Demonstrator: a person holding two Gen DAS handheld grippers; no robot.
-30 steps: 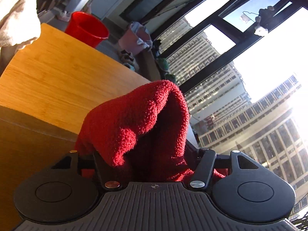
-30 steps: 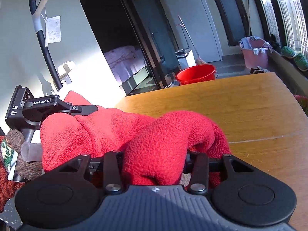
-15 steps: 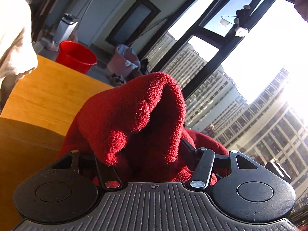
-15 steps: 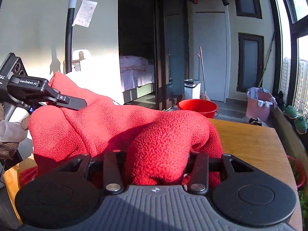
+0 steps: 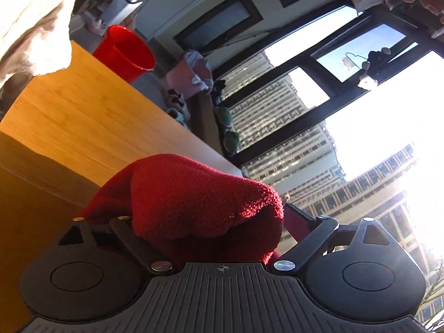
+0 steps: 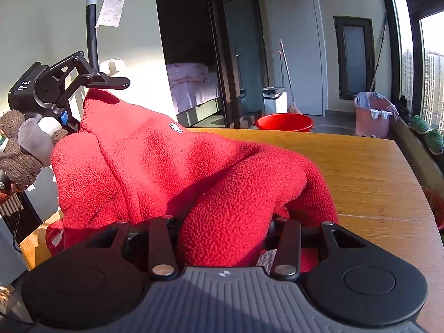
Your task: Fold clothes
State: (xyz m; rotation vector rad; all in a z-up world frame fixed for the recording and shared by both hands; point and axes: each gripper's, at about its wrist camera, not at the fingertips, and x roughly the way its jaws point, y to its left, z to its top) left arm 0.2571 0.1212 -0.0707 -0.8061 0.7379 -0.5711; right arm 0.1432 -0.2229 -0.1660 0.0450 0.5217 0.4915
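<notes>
**Red fleece held up between two grippers over the wooden table**

In the right wrist view, the right gripper point(image 6: 226, 238) is clamped on a thick bunch of the red fleece garment point(image 6: 172, 166); the cloth bulges up between the two finger links at lower centre and hides the fingertips. From there the fleece stretches up and left across the frame to the left gripper point(image 6: 108, 88), whose one visible finger juts out just above the cloth's upper edge at upper left, held by a brown-gloved hand point(image 6: 16, 149).

In the left wrist view, the left gripper point(image 5: 219, 222) has its linkages spread wide, with the red fleece garment point(image 5: 199, 202) draped as a mound over the gap, so I cannot tell whether it grips.

Beyond the cloth lies the wooden table point(image 6: 360, 172). Past its far edge stand a red bucket point(image 6: 284, 122) and a pink basket point(image 6: 373, 116) by the windows. A white cloth point(image 5: 33, 27) fills the left view's upper left corner.
</notes>
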